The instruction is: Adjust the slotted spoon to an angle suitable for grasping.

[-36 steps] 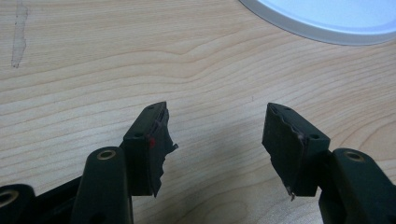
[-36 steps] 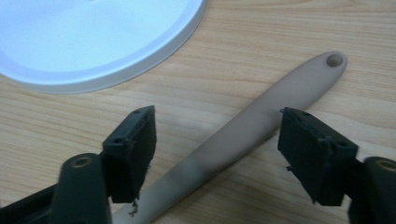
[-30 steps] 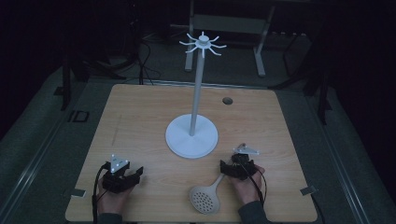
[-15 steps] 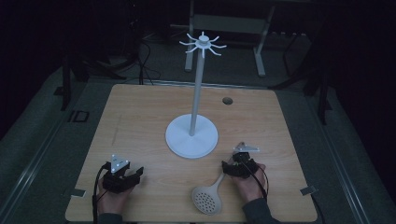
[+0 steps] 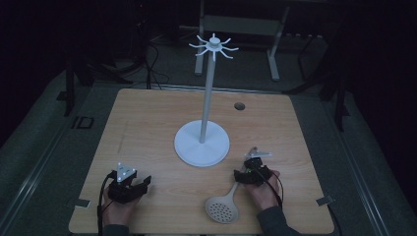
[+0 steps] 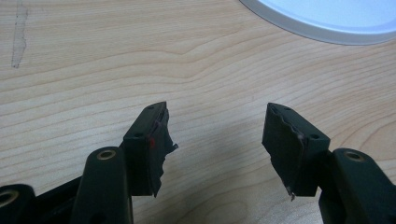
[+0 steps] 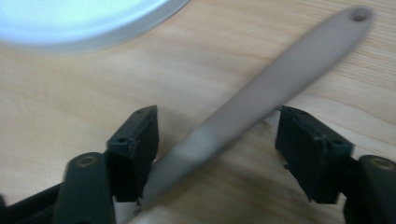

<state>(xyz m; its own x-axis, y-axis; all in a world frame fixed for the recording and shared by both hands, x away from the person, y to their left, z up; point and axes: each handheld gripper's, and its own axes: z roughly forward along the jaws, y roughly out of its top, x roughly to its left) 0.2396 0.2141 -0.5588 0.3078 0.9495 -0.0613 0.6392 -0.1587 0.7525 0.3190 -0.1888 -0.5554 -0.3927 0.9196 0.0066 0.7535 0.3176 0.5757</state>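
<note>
Your right gripper (image 5: 241,175) has crept slightly toward you and now straddles the spoon handle; your left gripper (image 5: 140,186) has stayed put.

Right fingers (image 7: 133,140) are spread wide, the skimmer spoon (image 5: 223,207) handle running diagonally between them, its perforated bowl lying near the table (image 5: 147,128) front edge. Left fingers (image 6: 149,140) gape over bare wood, near the white stand (image 5: 202,142) base.

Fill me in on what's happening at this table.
A person holds a tool in each hand at a wooden table. The right tool is open, its jaws on either side of the handle of a slotted spoon that lies flat on the table, not yet gripped. The left tool is open over bare wood, holding nothing. A white hook stand stands in the middle of the table, its hooks bare.
</note>
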